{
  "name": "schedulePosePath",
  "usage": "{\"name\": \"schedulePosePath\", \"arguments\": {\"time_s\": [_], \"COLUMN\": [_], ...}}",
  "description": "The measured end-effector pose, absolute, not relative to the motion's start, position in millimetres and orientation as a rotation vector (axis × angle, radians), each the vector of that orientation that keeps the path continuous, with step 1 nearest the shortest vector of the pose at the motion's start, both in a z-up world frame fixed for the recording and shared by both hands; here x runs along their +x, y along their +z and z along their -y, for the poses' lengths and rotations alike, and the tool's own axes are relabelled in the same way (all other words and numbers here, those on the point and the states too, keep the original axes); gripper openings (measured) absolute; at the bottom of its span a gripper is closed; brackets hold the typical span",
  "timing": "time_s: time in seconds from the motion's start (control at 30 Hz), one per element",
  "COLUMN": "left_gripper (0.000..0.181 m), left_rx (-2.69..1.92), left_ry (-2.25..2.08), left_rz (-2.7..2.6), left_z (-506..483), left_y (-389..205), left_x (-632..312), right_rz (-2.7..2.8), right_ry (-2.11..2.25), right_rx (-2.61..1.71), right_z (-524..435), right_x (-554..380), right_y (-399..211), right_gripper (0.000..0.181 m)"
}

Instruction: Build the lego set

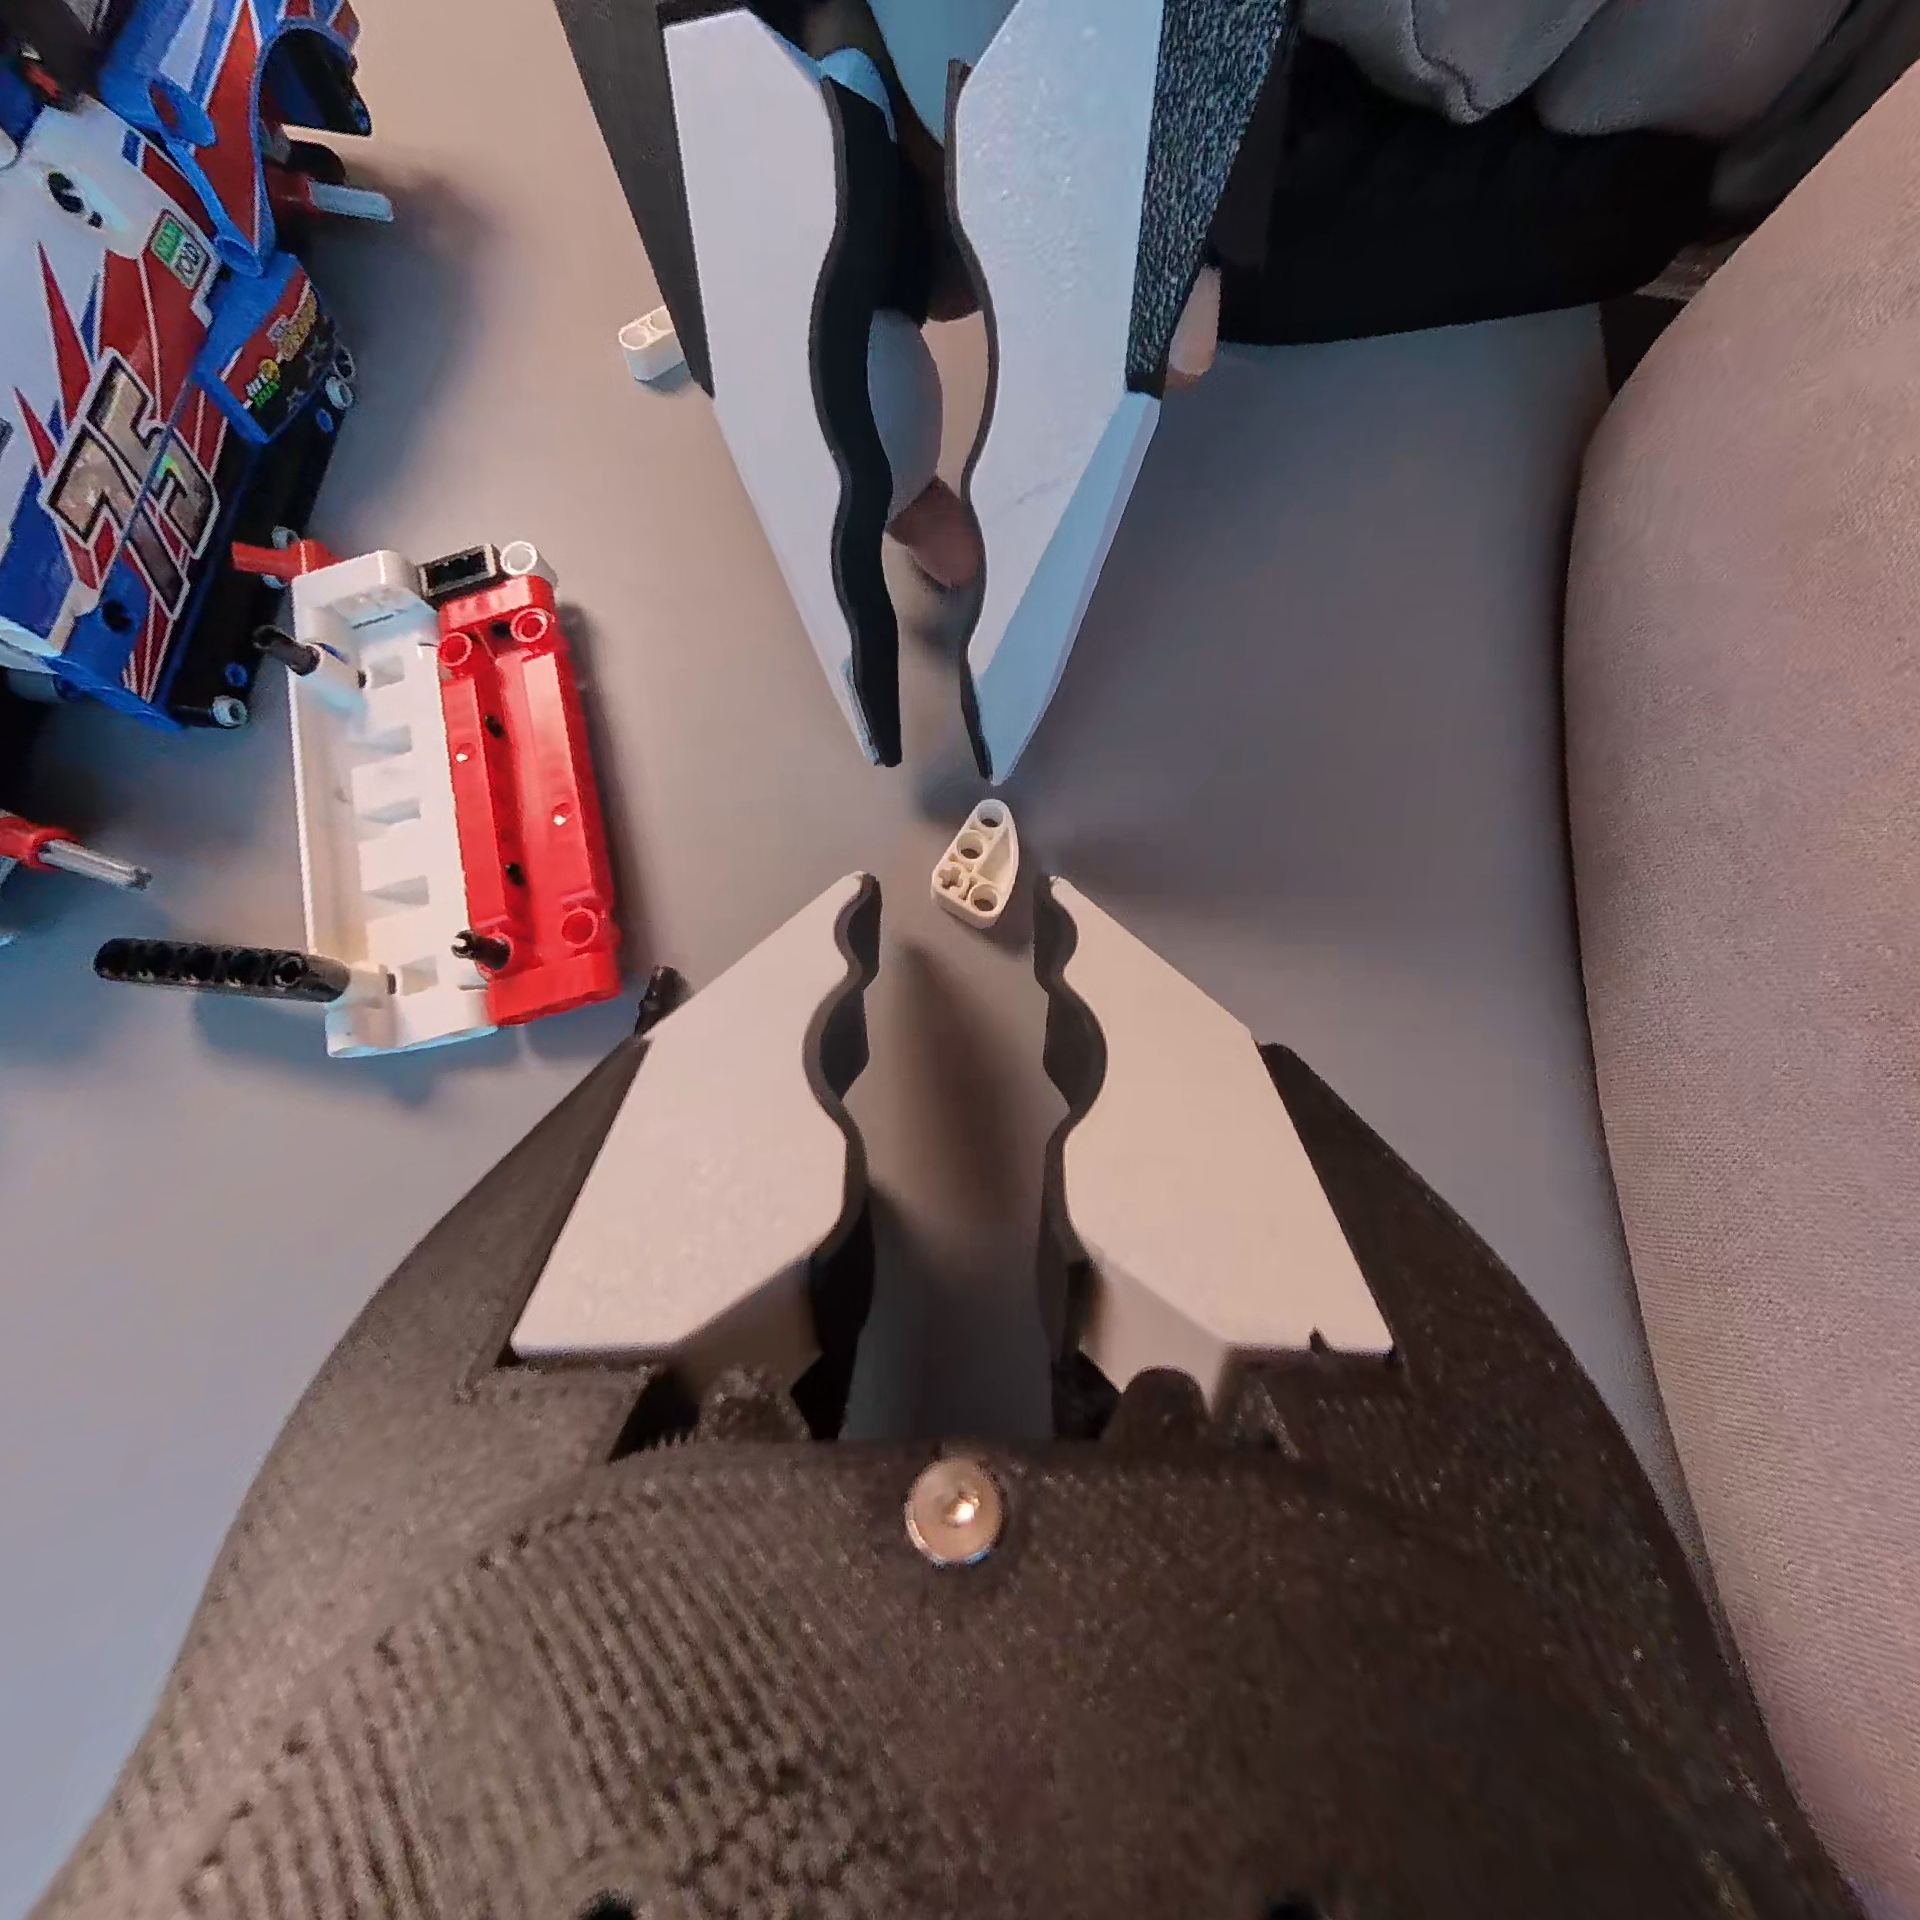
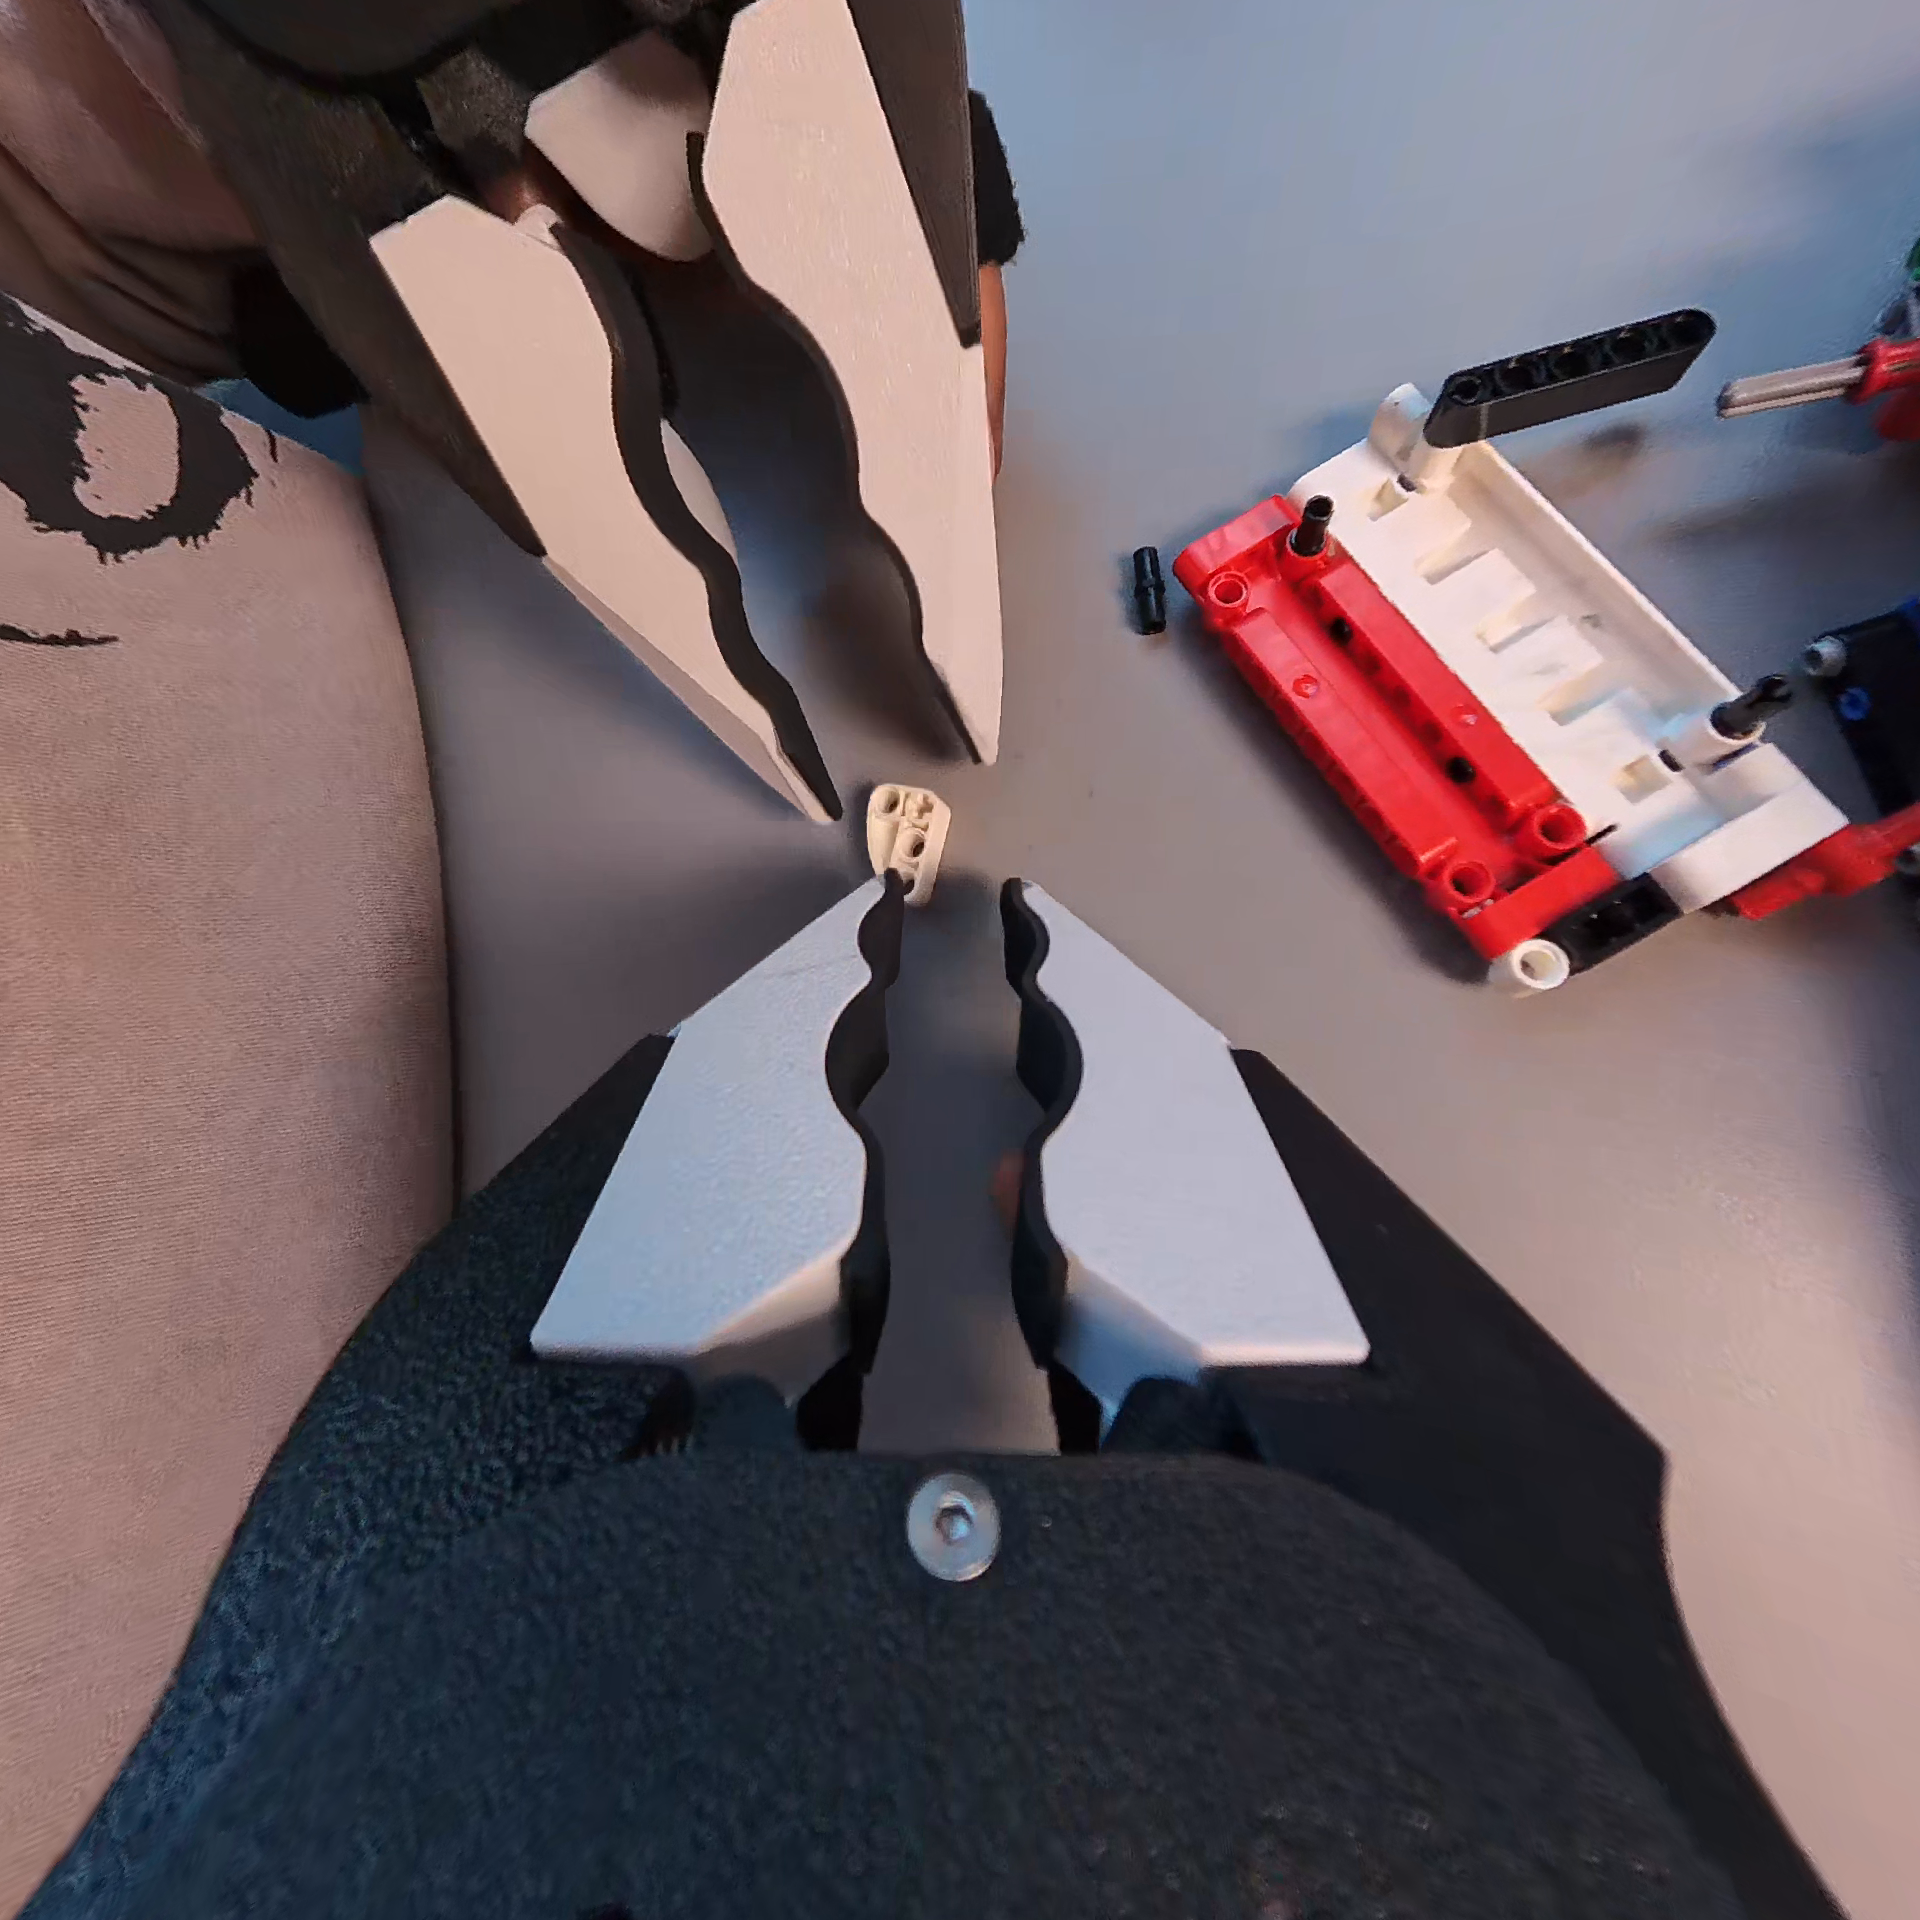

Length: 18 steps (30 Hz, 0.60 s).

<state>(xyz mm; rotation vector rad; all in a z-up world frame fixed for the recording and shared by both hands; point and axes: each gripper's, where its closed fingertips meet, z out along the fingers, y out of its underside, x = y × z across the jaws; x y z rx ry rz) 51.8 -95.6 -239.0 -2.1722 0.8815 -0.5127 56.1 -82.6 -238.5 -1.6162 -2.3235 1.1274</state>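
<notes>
A small white lego connector with holes (image 1: pixel 977 857) lies on the grey table (image 1: pixel 1330 623), right between the tips of both grippers. My left gripper (image 1: pixel 956 891) is open, with the piece just ahead of its right fingertip (image 1: pixel 1051 896). My right gripper (image 2: pixel 951 888) is open a little, and its left fingertip (image 2: pixel 885 891) is at the edge of the piece (image 2: pixel 906 836). Neither holds it. Each gripper points at the other: the right gripper (image 1: pixel 938 767) comes in from the top of the left wrist view, and the left gripper (image 2: pixel 906 781) from the top of the right wrist view.
A red and white lego assembly (image 1: pixel 447 790) (image 2: pixel 1475 707) with a black beam (image 2: pixel 1569 374) lies beside the grippers. A blue, red and white lego car (image 1: pixel 135 416) lies past it. A loose black pin (image 2: pixel 1146 590) and a small white piece (image 1: pixel 655 343) are on the table. A person's beige shirt (image 1: pixel 1766 935) borders the table. The tips of both grippers are at nearly the same place.
</notes>
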Motion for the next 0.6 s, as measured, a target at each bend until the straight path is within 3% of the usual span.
{"name": "schedulePosePath", "arguments": {"time_s": [0.27,0.6], "left_gripper": [0.030,0.023], "left_rx": [-2.136,-2.133], "left_ry": [-0.474,-0.491], "left_rz": [-0.996,-1.015], "left_z": [101.4,105.0], "left_y": [-243.0,-242.5], "left_x": [55.5,59.7], "right_rz": [2.441,2.393], "right_ry": [0.971,0.893], "right_rx": [-1.298,-1.286], "right_z": [93.6,83.4], "right_x": [62.4,54.5], "right_y": [-241.2,-240.7], "right_gripper": [0.020,0.012]}}
